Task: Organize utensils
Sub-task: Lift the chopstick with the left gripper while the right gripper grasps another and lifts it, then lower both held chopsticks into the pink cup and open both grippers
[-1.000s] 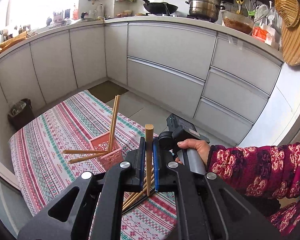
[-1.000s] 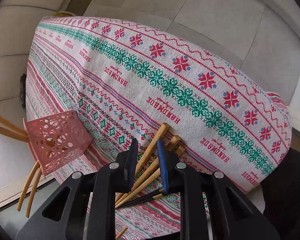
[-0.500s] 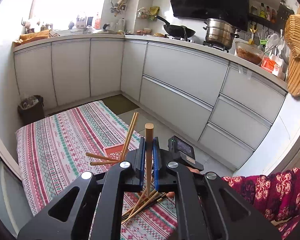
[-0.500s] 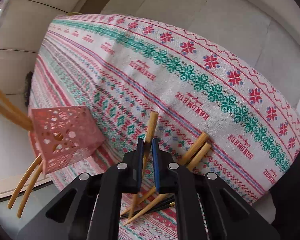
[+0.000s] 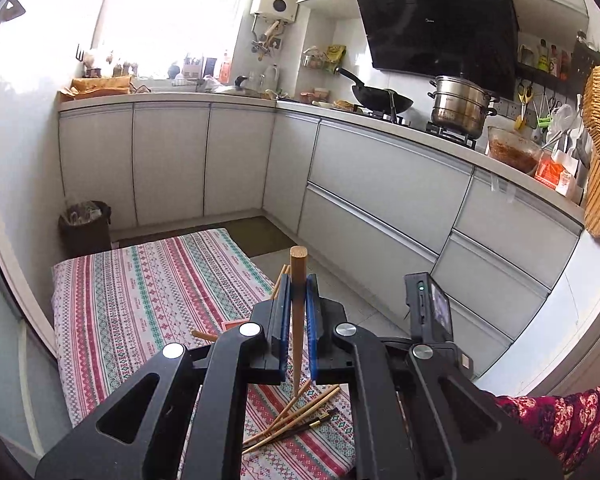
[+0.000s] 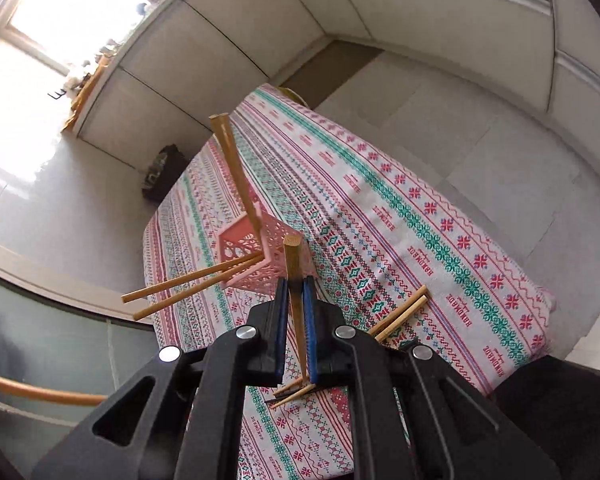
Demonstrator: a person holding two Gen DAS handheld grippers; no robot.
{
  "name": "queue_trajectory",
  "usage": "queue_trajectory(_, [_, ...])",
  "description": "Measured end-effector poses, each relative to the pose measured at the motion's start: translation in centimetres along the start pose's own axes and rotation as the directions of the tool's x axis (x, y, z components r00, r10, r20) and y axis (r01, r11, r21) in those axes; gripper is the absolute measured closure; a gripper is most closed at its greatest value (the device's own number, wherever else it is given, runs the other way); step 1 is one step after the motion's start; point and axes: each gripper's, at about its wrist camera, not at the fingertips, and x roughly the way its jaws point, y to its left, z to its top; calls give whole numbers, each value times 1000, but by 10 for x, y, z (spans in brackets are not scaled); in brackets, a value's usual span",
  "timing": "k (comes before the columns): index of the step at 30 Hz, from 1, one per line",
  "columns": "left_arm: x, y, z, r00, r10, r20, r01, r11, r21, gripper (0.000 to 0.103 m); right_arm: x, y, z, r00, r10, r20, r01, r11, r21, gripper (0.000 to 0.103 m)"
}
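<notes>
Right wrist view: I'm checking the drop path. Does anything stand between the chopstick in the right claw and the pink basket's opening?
No separate object blocks it. The right claw holds a wooden chopstick just in front of the pink perforated plastic basket. Four chopsticks already in the basket splay outward, crowding its opening.

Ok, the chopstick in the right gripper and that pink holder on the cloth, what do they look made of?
The chopstick in the right gripper looks like bamboo or light wood: matte tan, with a flat cut end and no shine. The pink holder looks like moulded plastic: even colour, thin walls pierced with a regular cut-out pattern. The cloth under it looks woven or knitted, though the pattern could be printed.
</notes>
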Motion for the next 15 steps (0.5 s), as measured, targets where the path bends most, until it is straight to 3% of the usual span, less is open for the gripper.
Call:
queue_trajectory(9, [4,5,20,998,51,39,-49,998,-43,97,-74,31,10,991,43,128,-22,987,-162,95])
queue_trajectory(15, [26,10,34,995,91,44,-90,995,-36,97,-115,52,27,978,77,194,-31,973,-230,95])
